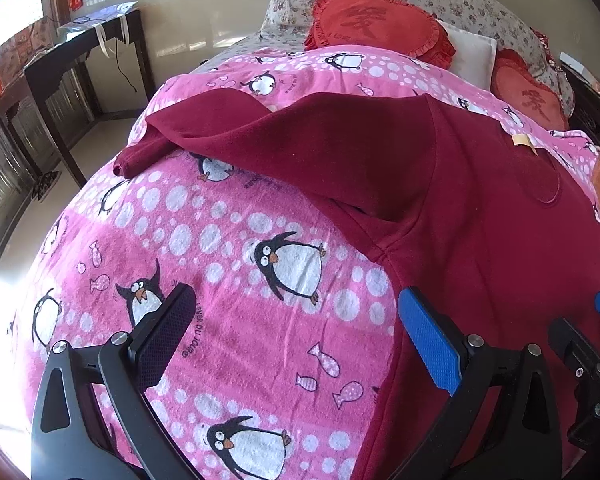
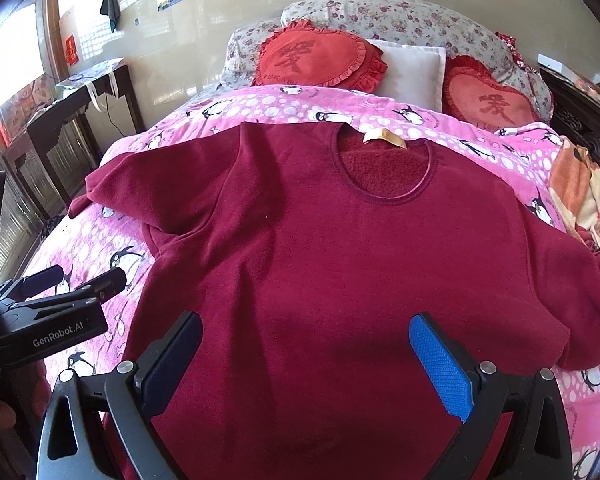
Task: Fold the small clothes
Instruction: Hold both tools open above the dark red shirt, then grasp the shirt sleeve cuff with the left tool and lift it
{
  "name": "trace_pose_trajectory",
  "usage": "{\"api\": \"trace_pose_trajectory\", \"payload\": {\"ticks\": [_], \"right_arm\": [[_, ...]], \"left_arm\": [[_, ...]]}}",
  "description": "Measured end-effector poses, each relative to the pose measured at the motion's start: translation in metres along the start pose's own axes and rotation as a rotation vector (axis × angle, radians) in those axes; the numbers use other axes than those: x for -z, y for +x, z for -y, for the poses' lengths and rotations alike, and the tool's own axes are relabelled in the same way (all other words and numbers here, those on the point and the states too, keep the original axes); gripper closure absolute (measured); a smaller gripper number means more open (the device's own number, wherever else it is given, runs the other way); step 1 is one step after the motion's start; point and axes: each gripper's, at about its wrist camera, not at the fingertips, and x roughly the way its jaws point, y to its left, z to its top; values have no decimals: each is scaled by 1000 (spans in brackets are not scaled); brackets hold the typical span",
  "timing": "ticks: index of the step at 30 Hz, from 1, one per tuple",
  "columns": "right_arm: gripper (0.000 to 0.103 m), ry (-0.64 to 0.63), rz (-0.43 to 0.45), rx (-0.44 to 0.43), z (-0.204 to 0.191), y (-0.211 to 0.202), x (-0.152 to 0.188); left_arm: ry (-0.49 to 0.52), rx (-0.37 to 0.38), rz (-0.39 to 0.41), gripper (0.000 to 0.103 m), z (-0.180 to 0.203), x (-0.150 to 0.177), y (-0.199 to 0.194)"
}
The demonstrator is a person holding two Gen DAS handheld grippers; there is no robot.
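The maroon top (image 2: pixel 340 248) is spread collar-first toward the bed's (image 2: pixel 100 248) head, directly beneath the wide-open right hand-held gripper (image 2: pixel 304 364), the left hand-held gripper (image 1: pixel 296 340), equally wide, being held off its side hem.

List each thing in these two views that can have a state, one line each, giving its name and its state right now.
maroon top: spread flat, front up, unfolded
left sleeve: stretched out sideways, not folded in
neck label: showing at the collar
left gripper: open, over the blanket, holding nothing
right gripper: open, over the top's lower part, holding nothing
penguin blanket: spread over the bed
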Motion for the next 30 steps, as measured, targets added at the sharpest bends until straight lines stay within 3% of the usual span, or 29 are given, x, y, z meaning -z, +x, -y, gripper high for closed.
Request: {"api": "trace_pose_trajectory", "payload": {"ticks": [16, 21, 26, 30], "right_arm": [[2, -66, -12, -48, -27, 11, -11], [20, -114, -37, -148, -53, 20, -22], [25, -190, -29, -286, -100, 32, -45], [25, -299, -77, -377, -151, 61, -59]], "left_arm": [[-33, -25, -9, 1, -25, -6, 4], [-94, -47, -1, 1, -60, -18, 5], [-174, -123, 11, 1, -114, -36, 10], [-267, -129, 1, 1, -154, -49, 20]]}}
